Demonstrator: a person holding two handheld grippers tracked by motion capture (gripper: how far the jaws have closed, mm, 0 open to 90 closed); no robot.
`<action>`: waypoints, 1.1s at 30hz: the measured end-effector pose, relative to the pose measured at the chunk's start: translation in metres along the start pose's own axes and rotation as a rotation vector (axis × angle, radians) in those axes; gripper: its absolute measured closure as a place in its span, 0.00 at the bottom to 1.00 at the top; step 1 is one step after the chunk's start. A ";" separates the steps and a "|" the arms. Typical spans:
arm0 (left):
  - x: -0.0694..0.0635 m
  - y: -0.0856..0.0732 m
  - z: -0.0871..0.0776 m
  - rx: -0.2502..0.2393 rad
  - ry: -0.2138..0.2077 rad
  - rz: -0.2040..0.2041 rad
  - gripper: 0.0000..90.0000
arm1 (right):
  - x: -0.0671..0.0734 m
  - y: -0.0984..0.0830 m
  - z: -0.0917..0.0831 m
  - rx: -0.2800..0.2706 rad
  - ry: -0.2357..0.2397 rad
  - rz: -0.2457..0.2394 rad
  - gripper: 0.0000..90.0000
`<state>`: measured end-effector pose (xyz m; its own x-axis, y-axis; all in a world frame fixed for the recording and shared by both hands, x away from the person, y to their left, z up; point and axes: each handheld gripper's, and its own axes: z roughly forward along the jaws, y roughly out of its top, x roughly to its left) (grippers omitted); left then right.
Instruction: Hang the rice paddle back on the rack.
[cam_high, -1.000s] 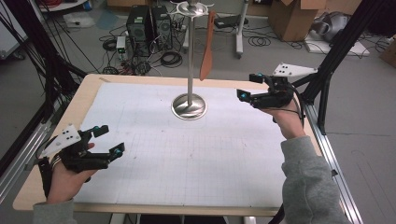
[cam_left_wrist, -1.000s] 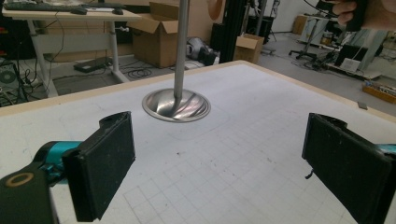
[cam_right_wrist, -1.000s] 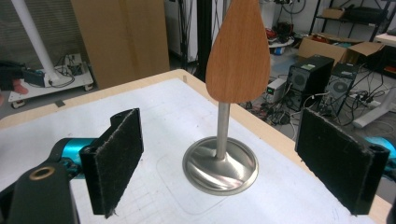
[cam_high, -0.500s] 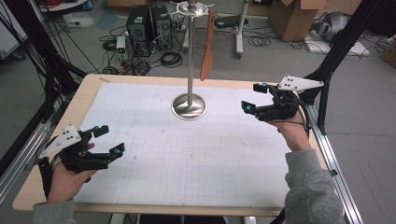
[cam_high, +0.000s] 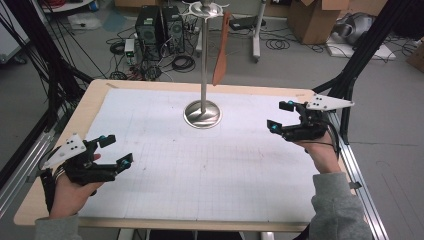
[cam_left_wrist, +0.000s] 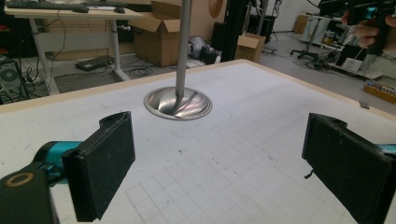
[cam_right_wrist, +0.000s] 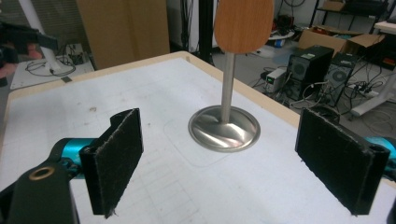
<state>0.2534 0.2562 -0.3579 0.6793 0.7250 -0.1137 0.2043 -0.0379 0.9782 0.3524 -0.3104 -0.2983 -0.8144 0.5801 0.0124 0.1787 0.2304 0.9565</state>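
Both tongs stand wide open and hold nothing. The left tongs (cam_high: 114, 150) hover low over the gridded white mat (cam_high: 210, 170) of the wood-edged counter (cam_high: 90, 107). The right tongs (cam_high: 281, 116) sit well apart from them. Ahead of both and between them rises a polished steel stand (cam_high: 202, 114), a slim pole on a round domed base. A flat wooden spatula (cam_high: 220, 50) hangs from its top.

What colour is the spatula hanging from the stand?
Reddish-brown wood; the spatula shows best in the right gripper view.
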 end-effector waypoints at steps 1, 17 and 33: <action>0.000 0.000 0.000 0.001 -0.001 0.001 0.11 | 0.001 -0.002 -0.002 0.002 0.000 0.001 0.16; 0.000 -0.002 0.001 0.002 0.000 -0.001 0.11 | 0.010 -0.034 -0.018 -0.031 0.027 0.036 0.15; 0.003 -0.006 0.003 0.011 0.008 -0.019 0.11 | 0.014 -0.065 -0.044 -0.019 -0.056 0.036 0.15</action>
<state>0.2564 0.2570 -0.3651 0.6699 0.7308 -0.1311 0.2250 -0.0315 0.9739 0.3055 -0.3513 -0.3473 -0.7752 0.6310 0.0314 0.1969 0.1940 0.9610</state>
